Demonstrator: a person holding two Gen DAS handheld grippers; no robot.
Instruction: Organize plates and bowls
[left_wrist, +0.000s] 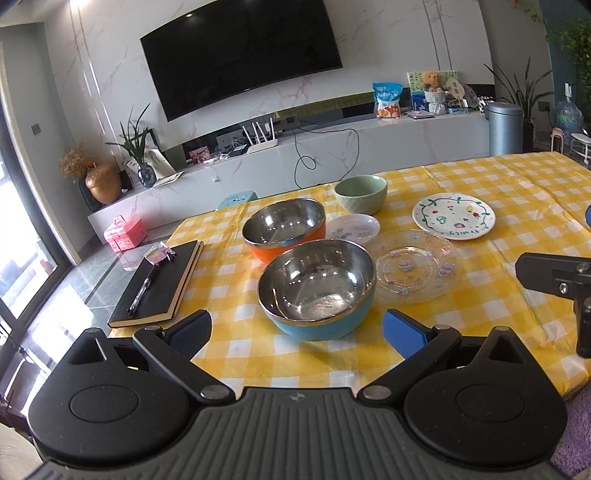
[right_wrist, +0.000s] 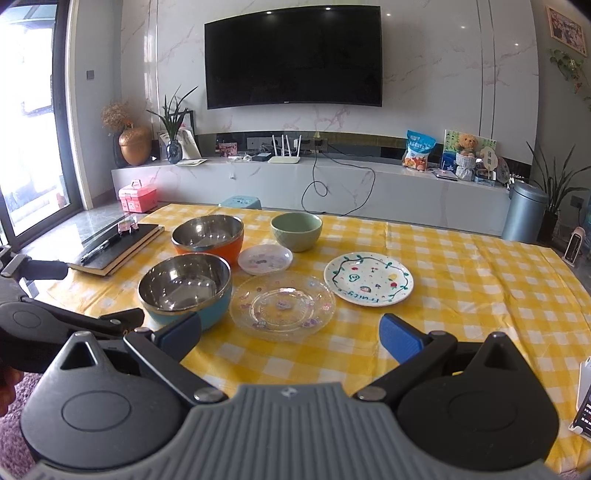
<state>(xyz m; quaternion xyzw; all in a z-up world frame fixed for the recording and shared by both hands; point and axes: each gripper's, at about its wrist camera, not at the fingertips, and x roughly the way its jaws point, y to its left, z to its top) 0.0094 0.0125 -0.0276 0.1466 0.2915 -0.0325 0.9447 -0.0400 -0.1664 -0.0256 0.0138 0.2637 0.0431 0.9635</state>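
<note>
On the yellow checked table (left_wrist: 517, 192) stand a blue steel-lined bowl (left_wrist: 317, 291) (right_wrist: 186, 291), an orange steel-lined bowl (left_wrist: 284, 229) (right_wrist: 208, 234) and a green bowl (left_wrist: 361, 194) (right_wrist: 296, 230). A clear glass plate (left_wrist: 415, 267) (right_wrist: 282, 304), a small white plate (left_wrist: 354, 229) (right_wrist: 265, 259) and a white painted plate (left_wrist: 453, 216) (right_wrist: 368, 278) lie beside them. My left gripper (left_wrist: 297, 332) is open and empty just before the blue bowl. My right gripper (right_wrist: 291, 338) is open and empty just before the glass plate.
A black notebook (left_wrist: 160, 284) (right_wrist: 118, 247) with a pen and a clip lies at the table's left edge. Part of the other gripper shows at the right in the left wrist view (left_wrist: 557, 280) and at the left in the right wrist view (right_wrist: 55, 321). A TV cabinet stands behind.
</note>
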